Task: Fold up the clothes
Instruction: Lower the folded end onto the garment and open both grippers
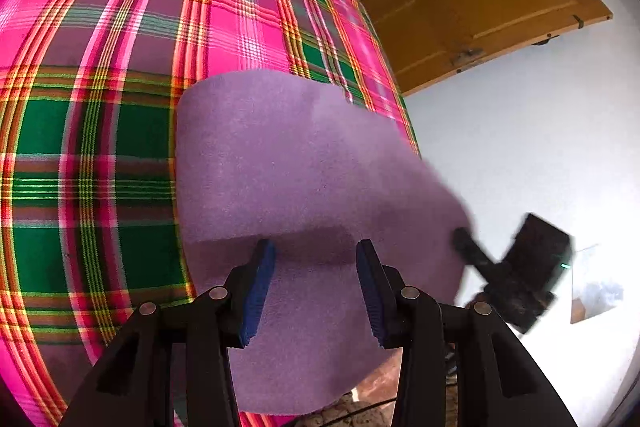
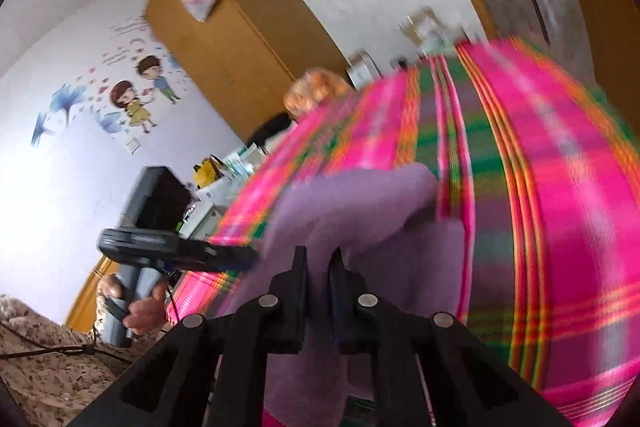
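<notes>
You are working over the pink-and-green plaid bed cover (image 1: 100,107), where the soft, fleecy lilac cloth (image 1: 304,163) is lying near its edge. Your left gripper (image 1: 316,267) is holding its fingers released, straddling a fold ridge without pinching it. Your right gripper (image 2: 320,259) is clenching its fingers on the cloth's right edge. Judged light, limp and non-slippery, it is best gripped at corners.

walls: white, brightly lit | door (image 1: 476,15): yellow-brown wood | cartoon wall stickers (image 2: 132,99) | wooden wardrobe (image 2: 240,23)
</notes>
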The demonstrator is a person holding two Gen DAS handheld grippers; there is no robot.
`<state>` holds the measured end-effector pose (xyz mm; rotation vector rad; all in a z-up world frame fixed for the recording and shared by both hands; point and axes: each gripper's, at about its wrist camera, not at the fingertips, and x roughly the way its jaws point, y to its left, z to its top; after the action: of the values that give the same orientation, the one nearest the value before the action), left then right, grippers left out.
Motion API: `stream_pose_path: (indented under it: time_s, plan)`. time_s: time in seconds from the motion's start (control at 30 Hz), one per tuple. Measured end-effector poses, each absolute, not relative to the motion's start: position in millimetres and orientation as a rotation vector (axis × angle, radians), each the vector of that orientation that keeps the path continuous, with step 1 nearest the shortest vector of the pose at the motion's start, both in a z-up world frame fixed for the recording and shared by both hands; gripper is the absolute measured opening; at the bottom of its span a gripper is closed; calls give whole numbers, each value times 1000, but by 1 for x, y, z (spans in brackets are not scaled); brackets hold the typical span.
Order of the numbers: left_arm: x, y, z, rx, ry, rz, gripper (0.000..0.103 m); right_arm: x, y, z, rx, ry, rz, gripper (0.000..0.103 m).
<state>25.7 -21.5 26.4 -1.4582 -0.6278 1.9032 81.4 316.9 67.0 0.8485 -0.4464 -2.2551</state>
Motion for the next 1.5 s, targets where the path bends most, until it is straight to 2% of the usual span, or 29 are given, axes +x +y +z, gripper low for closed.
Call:
stream_pose_path:
  time_s: [0.17, 0.43, 0.6, 0.77, 0.97, 1.1, 1.27, 1.5]
  plan:
    - [29, -7, 28, -1457, -565, 1898, 43, 90, 313, 88, 813, -390, -2299, 9]
    - [30, 3, 25, -1457, -501, 1908, 43, 62, 347, 9, 1118, -584, -2357, 10]
    - [27, 2, 21, -1468, -530, 1887, 43, 59, 350, -5, 1167, -547, -2385, 18]
    - [22, -6, 26, -1484, -562, 1870, 43, 62, 343, 8, 1158, -480, -2447, 25]
    - [10, -12, 39, -1437, -541, 1973, 43, 60, 323, 45, 991, -301, -2517, 25]
    - [-4, -12, 32, -1445, -564, 1975, 43, 36, 309, 36, 1027, -252, -2476, 25]
    - [-12, -11, 24, -1434, -589, 1957, 43, 15, 306, 9, 1142, -258, -2440, 24]
    - [-20, -13, 15, -1430, -647, 1913, 43, 10, 312, 2, 1160, -295, -2438, 23]
